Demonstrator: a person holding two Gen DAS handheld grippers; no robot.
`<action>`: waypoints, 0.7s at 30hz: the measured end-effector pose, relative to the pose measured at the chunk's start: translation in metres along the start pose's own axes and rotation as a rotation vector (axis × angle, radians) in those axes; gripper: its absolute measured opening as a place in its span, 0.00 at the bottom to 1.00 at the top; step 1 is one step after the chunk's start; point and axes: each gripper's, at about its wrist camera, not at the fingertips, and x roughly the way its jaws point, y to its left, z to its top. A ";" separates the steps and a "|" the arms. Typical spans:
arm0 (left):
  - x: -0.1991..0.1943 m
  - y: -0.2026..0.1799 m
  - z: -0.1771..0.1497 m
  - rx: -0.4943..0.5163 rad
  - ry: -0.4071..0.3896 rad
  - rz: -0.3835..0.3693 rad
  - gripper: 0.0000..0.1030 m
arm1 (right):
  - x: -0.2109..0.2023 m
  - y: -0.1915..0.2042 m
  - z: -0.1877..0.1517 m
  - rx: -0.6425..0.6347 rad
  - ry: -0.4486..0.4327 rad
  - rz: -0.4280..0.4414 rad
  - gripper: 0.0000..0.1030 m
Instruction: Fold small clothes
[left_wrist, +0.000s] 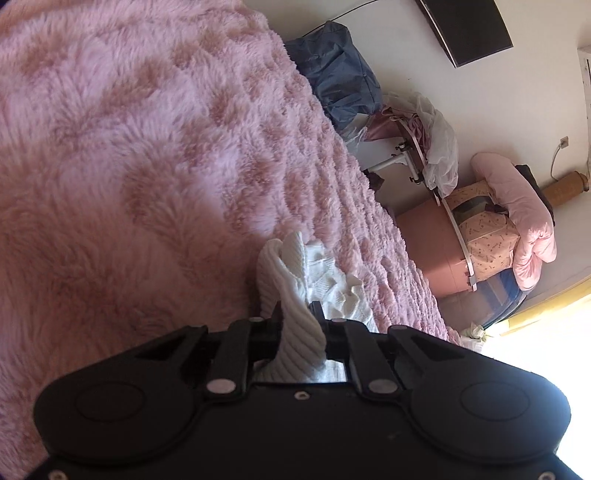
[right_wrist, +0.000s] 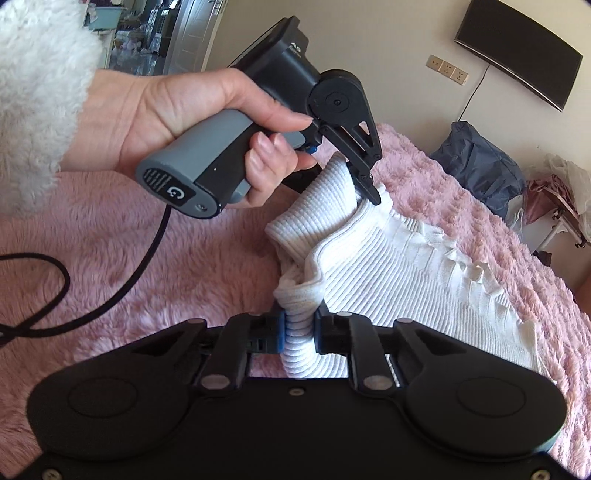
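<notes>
Because a fold needs two edges carried as one, both tools grip the same garment at neighbouring points.

Item, nearest: right gripper (right_wrist: 298, 325), black, blue-padded fingers pressed in on a bunched ribbed band of the white ribbed knit garment (right_wrist: 399, 273), which fills the gap between them.

Item, just beyond: left gripper (right_wrist: 364, 184), black with a grey handle, held in the person's left hand (right_wrist: 192, 122) (fluffy white sleeve at the wrist), its cable trailing off across the bedding. Its fingers pinch another ribbed band of the same garment; the left wrist view confirms cloth clamped between them (left_wrist: 295, 325). This corner hangs lifted and tilted, presumably to keep the knit taut and off the pile.

Item, beneath: fluffy pink plush bed cover (right_wrist: 129, 266), on which the garment's body and frilled edge rest, towards the far side.

Item, far: dark blue fabric bag (right_wrist: 480, 162) at the bed's end; black wall-mounted screen (right_wrist: 524, 51).
</notes>
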 end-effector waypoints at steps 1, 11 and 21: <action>0.001 -0.007 0.000 0.002 0.001 -0.008 0.08 | -0.003 -0.004 0.001 0.013 -0.006 -0.006 0.14; 0.026 -0.074 -0.009 0.019 0.010 -0.085 0.07 | -0.038 -0.055 -0.006 0.168 -0.057 -0.070 0.13; 0.074 -0.132 -0.026 0.129 0.074 0.083 0.06 | -0.044 -0.105 -0.034 0.298 -0.032 -0.029 0.12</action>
